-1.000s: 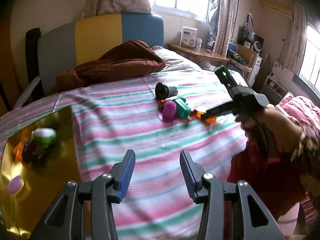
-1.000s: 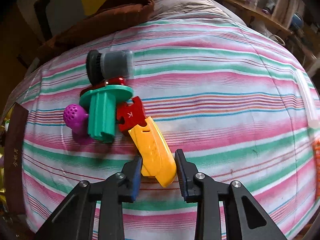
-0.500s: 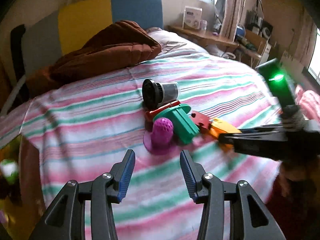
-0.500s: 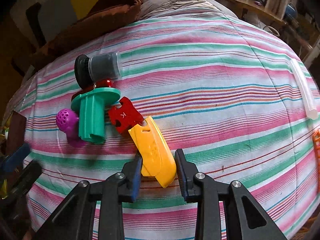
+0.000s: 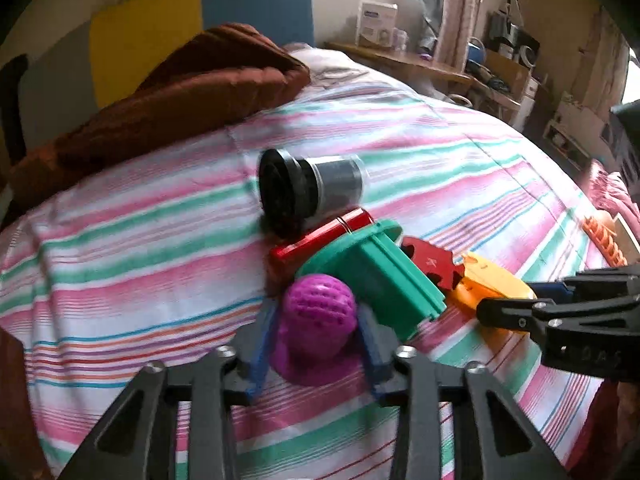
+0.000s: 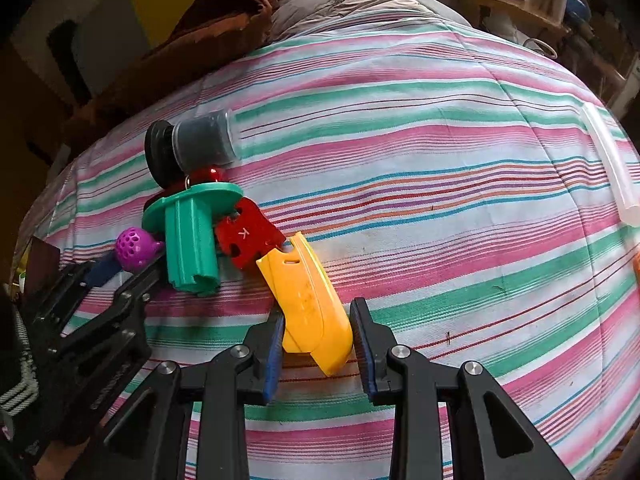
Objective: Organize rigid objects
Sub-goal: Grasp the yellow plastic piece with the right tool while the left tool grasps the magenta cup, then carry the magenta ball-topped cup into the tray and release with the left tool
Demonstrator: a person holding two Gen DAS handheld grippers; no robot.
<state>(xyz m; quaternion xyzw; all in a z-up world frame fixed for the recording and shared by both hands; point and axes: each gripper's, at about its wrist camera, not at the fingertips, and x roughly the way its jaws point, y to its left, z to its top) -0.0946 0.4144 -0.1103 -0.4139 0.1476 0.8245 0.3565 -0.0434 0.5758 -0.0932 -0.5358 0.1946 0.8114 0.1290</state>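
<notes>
Lying on the striped pink-and-green bedspread [image 6: 440, 128], the perforated purple plastic ball toy [image 5: 318, 312] sat between the left gripper [image 5: 316, 344] pads, whose jaws had just been closing onto it; the right gripper [image 6: 318, 340] clamped the yellow plastic wedge-shaped case [image 6: 308, 300] beside the green flanged plastic piece [image 6: 192, 240].

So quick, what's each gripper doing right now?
Left gripper: just been closing, now shut on the purple ball.
Right gripper: shut on the yellow piece.
</notes>
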